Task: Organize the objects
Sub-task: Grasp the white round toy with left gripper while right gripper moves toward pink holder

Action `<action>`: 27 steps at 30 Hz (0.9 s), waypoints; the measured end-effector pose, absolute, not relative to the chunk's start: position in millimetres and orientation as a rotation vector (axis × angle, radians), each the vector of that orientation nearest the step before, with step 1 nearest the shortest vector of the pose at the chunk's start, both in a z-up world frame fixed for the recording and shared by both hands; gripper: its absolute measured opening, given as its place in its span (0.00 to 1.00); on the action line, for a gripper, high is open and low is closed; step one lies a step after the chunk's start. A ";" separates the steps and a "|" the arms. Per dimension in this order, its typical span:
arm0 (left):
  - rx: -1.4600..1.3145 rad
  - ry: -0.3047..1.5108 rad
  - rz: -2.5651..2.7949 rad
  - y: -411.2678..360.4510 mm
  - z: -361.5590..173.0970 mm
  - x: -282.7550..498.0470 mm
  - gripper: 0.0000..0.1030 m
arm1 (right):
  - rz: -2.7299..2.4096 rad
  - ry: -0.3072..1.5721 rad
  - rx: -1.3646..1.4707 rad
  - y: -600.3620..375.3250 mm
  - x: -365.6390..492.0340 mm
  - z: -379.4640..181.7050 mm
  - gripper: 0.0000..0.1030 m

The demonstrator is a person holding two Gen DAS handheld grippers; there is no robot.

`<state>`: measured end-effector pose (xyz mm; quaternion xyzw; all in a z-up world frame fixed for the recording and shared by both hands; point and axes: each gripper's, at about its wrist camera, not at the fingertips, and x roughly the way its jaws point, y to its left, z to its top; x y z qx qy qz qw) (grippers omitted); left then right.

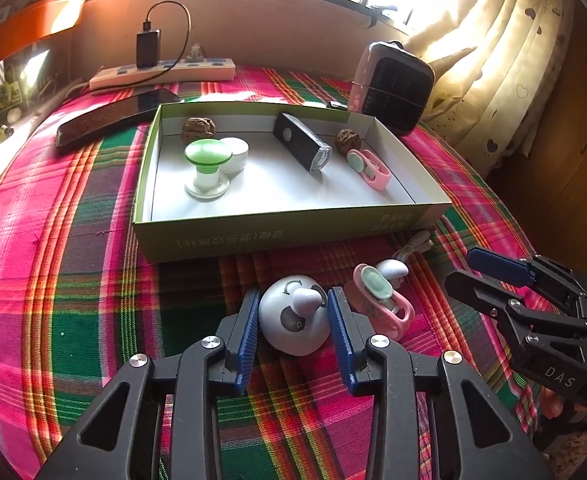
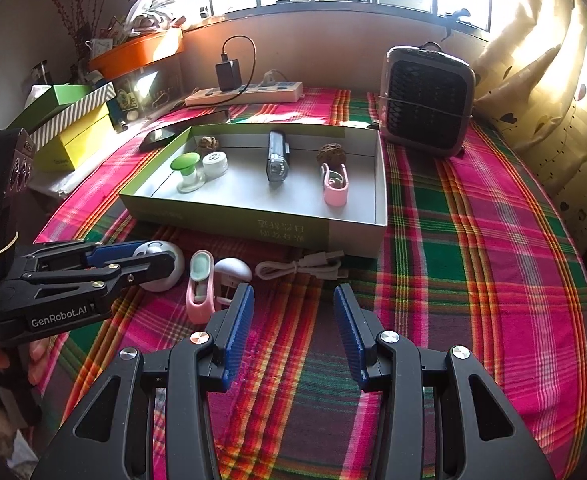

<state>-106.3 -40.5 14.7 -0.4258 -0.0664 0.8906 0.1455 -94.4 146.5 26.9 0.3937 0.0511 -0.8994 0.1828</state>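
In the lower centre of the left wrist view we see the left gripper (image 1: 293, 316) with its blue pads on either side of a white round toy (image 1: 293, 322) with a drawn face, and both pads appear to press against its sides, so we read the fingers as clamped on it. The toy sits on the plaid cloth (image 1: 73, 280), just below the near wall of the green cardboard box (image 1: 285, 232). Right of the toy lies a pink clip (image 1: 381, 300) with a mint pad, touching or nearly touching a small white rounded piece (image 1: 393, 268) above it.

In the right wrist view, the right gripper (image 2: 293, 320) fills the lower centre, its fingers apart over bare cloth with nothing between them. A coiled white cable (image 2: 301, 266) lies just above it, against the box front.

Inside the box (its floor is white) we find, from left to right in the left wrist view, a green-topped stamp-like piece (image 1: 205, 168) touching a white round container (image 1: 235, 154), a brown walnut (image 1: 198, 128) at the back wall, a black flashlight (image 1: 301, 146), a second walnut (image 1: 348, 141) and another pink clip (image 1: 369, 168).

Beyond the box stand a power strip (image 1: 161, 72) upper left, a phone (image 1: 113, 118) beside it, and a small heater (image 1: 391, 86) upper right.
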 end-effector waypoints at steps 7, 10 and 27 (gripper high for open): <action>-1.224 -0.235 2.586 -55.8 14.8 -102.3 0.29 | -2.479 0.154 1.103 128.8 -89.1 25.1 0.42; -1.226 -0.246 2.596 -60.6 14.7 -100.4 0.29 | -2.453 0.169 1.106 118.7 -88.0 22.6 0.42; -1.228 -0.296 2.611 -81.4 12.1 -97.5 0.30 | -2.343 0.164 1.130 86.5 -89.1 12.0 0.42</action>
